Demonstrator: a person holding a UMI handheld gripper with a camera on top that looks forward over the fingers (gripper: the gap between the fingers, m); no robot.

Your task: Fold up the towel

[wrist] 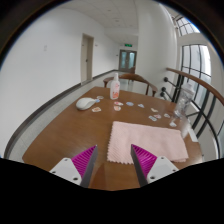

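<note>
A pale pink towel (146,139) lies spread flat on the brown wooden table (70,130), just ahead of my fingers and slightly to the right. My gripper (114,159) is open and empty, hovering above the table near the towel's near edge. The left finger's magenta pad (84,159) is over bare wood. The right finger's pad (144,158) is over the towel's near edge.
Beyond the towel stand a pink-and-white bottle (115,88), a white bowl-like object (86,102) and several small pale items (155,116). Wooden chairs (140,82) line the far side. Windows (195,60) are at right, a door (127,60) far behind.
</note>
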